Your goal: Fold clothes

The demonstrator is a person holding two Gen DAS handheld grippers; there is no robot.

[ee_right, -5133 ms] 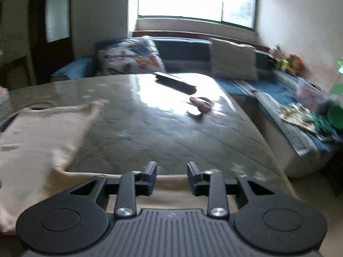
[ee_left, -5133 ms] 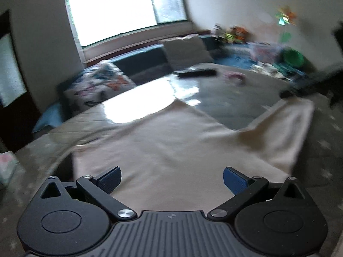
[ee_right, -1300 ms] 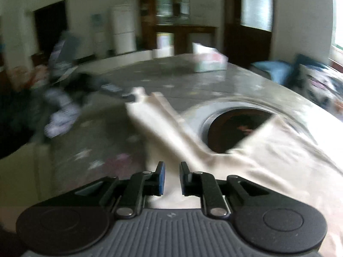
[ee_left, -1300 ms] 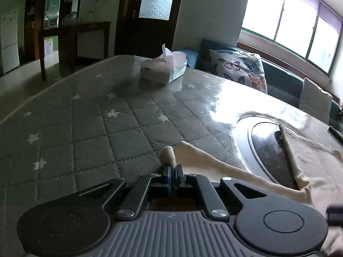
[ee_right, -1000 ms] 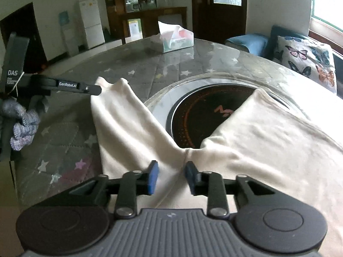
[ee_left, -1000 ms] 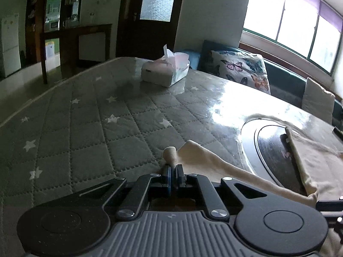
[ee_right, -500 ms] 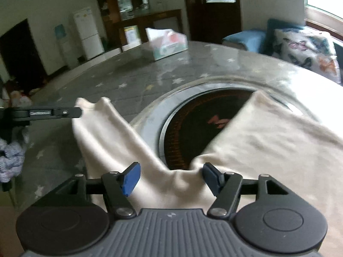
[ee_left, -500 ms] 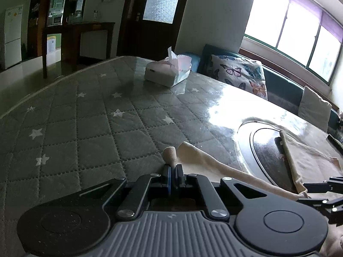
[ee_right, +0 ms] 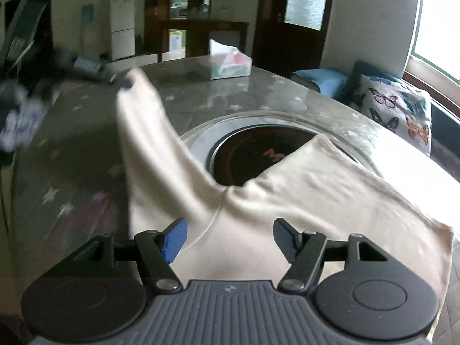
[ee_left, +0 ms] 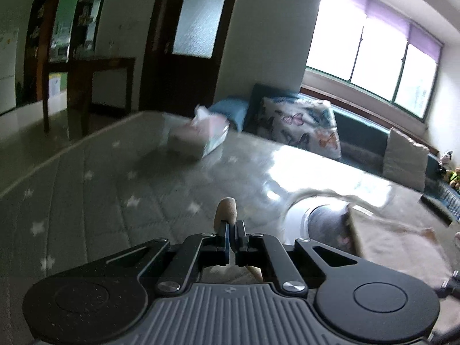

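Note:
A cream garment lies spread on the table, partly over the round black cooktop. My left gripper is shut on the end of one sleeve and holds it lifted above the table. In the right wrist view that sleeve rises up and left to the left gripper. My right gripper is open and empty, its blue pads either side of the garment near the armpit. The garment's body shows at the right of the left wrist view.
A tissue box stands at the table's far side. The grey quilted, star-printed table cover stretches left. A sofa with a butterfly cushion runs under the windows. The person's sleeve is at the far left.
My left gripper has lifted the sleeve end off the table and is moving, with blur. My right gripper has opened wider over the garment.

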